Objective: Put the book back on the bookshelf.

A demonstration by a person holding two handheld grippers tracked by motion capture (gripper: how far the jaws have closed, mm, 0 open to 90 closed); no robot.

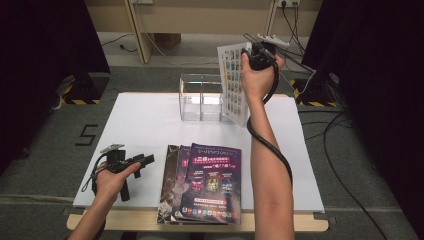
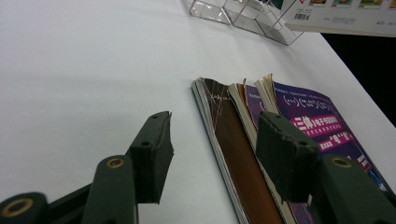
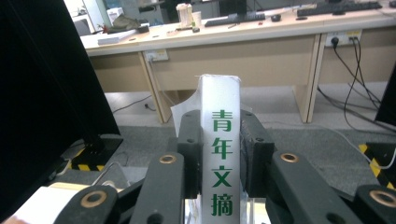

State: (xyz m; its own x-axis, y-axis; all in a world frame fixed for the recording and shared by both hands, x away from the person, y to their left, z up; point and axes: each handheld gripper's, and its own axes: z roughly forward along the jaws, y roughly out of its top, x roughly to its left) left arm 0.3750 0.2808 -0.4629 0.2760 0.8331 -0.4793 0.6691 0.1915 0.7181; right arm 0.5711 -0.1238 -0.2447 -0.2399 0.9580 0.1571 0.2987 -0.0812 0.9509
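My right gripper (image 1: 250, 50) is raised over the far right of the table, shut on a white magazine (image 1: 234, 82) that hangs upright beside a clear acrylic holder (image 1: 201, 97). In the right gripper view, both pads press the magazine's white spine (image 3: 220, 154), which bears green characters. Three magazines lie fanned at the front of the white table: a purple one (image 1: 212, 182) on top, a brown one (image 2: 238, 163) at the left. My left gripper (image 1: 145, 161) rests low at the front left, open, with its jaws (image 2: 215, 154) pointing at the stack's near corner and nothing between them.
The white tabletop (image 1: 145, 120) has free room on its left half. The clear holder has two compartments and stands at the far middle. Beyond the table are a wooden desk (image 3: 243, 51), cables on the floor and black curtains at both sides.
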